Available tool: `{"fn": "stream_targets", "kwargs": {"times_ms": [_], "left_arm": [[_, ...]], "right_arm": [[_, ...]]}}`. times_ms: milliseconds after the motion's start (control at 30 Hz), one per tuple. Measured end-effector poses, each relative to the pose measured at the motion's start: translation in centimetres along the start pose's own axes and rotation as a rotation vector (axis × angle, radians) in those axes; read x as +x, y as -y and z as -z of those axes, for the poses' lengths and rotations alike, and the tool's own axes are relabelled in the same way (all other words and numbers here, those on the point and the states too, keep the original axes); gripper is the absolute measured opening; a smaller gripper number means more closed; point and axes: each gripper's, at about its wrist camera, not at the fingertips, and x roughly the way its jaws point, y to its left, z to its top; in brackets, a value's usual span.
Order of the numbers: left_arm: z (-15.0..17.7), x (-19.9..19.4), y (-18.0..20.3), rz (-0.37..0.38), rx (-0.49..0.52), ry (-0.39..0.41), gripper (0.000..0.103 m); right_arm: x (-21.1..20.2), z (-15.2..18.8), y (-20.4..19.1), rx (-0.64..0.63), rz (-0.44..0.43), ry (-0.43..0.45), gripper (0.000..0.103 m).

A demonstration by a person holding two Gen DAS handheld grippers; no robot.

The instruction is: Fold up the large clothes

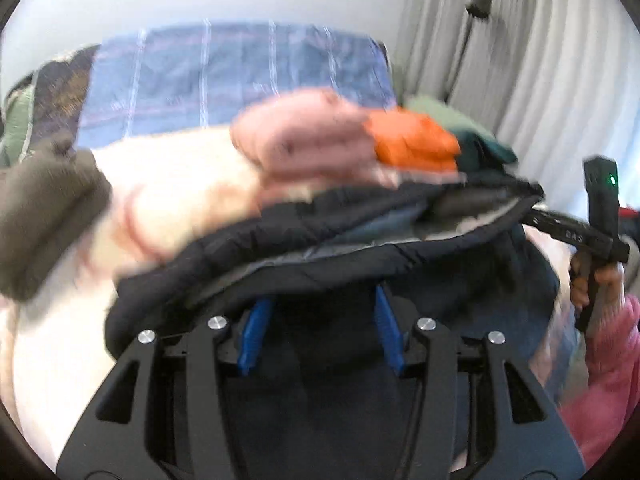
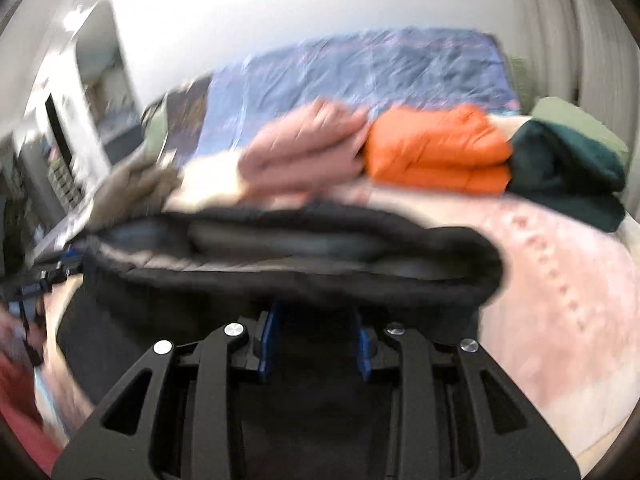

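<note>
both views are smeared by motion blur, so fabric textures and seams stay unreadable. the black jacket (image 1: pixel 312 248) covers the tips of the left gripper (image 1: pixel 320 312), and only the lower parts of its blue pads (image 1: pixel 256 332) show, so what they pinch cannot be told. the same cloth hides the tips of the right gripper (image 2: pixel 316 320) in its own view. the pink folded garment (image 2: pixel 304 152) is too blurred to tell its folds. the brown garment (image 1: pixel 40 216) is cut by the left edge. shelves (image 2: pixel 60 152) at the left are too smeared to tell their contents. the green garment (image 2: pixel 576 160) is partly cut at the right rim
</note>
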Motion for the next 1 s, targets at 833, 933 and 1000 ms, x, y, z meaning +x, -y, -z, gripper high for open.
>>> {"fn": "stream_targets", "kwargs": {"times_ms": [833,933,1000], "left_arm": [[0.6,9.6,-3.2,-0.226,-0.056,-0.057,0.075],[0.0,8.6,-2.7,-0.258,-0.059,-0.061,0.073],[-1.1,7.4,-1.9,-0.206,-0.099,-0.030,0.074]], "right_arm": [[11.4,-0.7,3.4,0.096,0.209,-0.090,0.044],[10.6,-1.3,3.0,0.098,0.242,-0.097,0.049],[9.5,-2.1,2.4,0.158,0.210,-0.078,0.060]]}}
